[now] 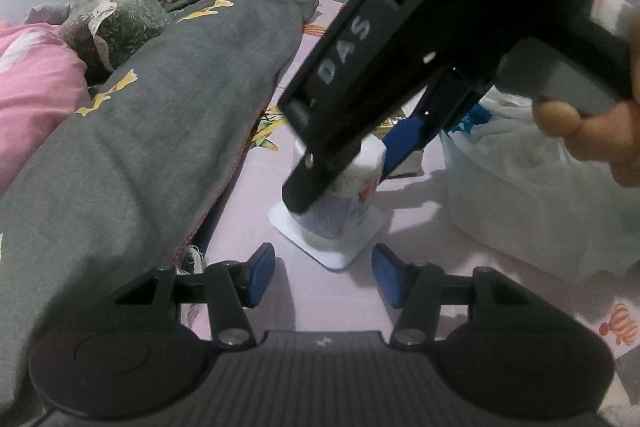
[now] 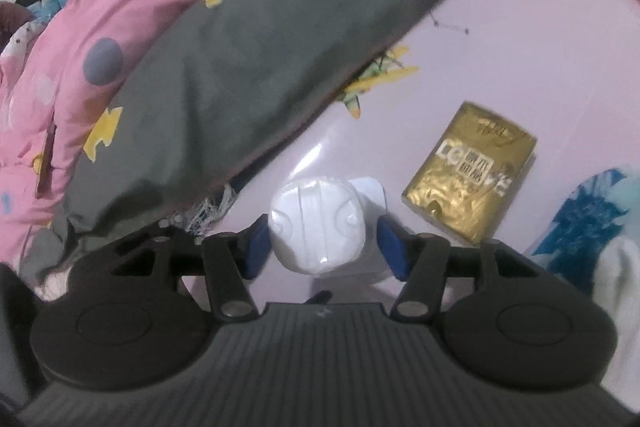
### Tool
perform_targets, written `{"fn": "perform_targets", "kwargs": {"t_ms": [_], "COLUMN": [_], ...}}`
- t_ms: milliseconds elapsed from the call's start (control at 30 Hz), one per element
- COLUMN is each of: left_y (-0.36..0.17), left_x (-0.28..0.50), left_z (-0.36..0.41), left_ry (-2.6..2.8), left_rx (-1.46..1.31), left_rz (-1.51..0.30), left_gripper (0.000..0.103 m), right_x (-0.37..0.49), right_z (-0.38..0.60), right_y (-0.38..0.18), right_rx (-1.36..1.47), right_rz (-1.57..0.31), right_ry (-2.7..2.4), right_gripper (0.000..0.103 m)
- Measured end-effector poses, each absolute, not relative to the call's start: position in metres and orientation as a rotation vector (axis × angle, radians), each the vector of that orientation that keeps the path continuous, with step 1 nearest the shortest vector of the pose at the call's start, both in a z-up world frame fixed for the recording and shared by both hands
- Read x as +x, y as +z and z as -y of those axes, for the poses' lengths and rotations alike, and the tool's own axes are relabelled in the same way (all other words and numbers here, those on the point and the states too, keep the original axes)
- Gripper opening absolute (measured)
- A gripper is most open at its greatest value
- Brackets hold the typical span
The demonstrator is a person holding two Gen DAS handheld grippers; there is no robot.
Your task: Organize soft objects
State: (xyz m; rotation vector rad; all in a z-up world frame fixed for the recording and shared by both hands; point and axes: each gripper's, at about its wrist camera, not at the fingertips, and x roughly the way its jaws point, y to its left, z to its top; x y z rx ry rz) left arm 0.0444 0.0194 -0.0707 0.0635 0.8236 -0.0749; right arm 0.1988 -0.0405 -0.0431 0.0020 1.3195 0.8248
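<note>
In the right wrist view, a white plastic-wrapped soft pack (image 2: 318,227) is seen low at centre on the lilac bed sheet (image 2: 520,39), between the blue pads of the right gripper (image 2: 324,247), which are spread with a gap visible on the right. In the left wrist view, the left gripper (image 1: 324,275) is held spread and empty at the lower centre, just below the pack, with a grey patterned quilt (image 1: 160,131) filling the left.

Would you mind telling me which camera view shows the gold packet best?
The right wrist view: the gold packet lies in the open on the sheet, its whole face and lettering showing. In the left wrist view the right gripper covers nearly all of it; only a sliver shows behind.
</note>
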Motion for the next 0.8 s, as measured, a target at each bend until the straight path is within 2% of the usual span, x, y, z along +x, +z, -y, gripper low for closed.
{"fn": "perform_targets", "kwargs": {"t_ms": [133,200,300,433,500,800], "left_y": [-0.064,-0.06,-0.058,-0.061,-0.06,-0.068], "left_x": [0.04,0.038,0.033,0.032,0.031,0.039], "left_z": [-0.019,-0.021,-0.025,-0.023,-0.019,-0.007], "left_ry": [-0.093,-0.086,-0.087,-0.076,-0.075,-0.084], "left_rx": [0.073,0.082,0.061,0.063,0.078,0.127], "left_rz": [-0.81,-0.796,-0.805,-0.819,-0.81,-0.819], "left_gripper": [0.056,0.059,0.059,0.059,0.059,0.059], "right_x": [0.217,0.222,0.226,0.23,0.231,0.219], "right_z": [0.07,0.079,0.082,0.079,0.078,0.088], "right_y": [-0.056,-0.072,-0.087,-0.098,-0.093,-0.054], "right_rx": [0.317,0.511,0.634,0.562,0.465,0.333], "right_rz": [-1.428,-1.5,-1.584,-1.63,-1.594,-1.43], "right_ry": [0.846,0.897,0.951,0.843,0.783,0.74], "right_gripper": [0.052,0.052,0.053,0.054,0.058,0.058]}}
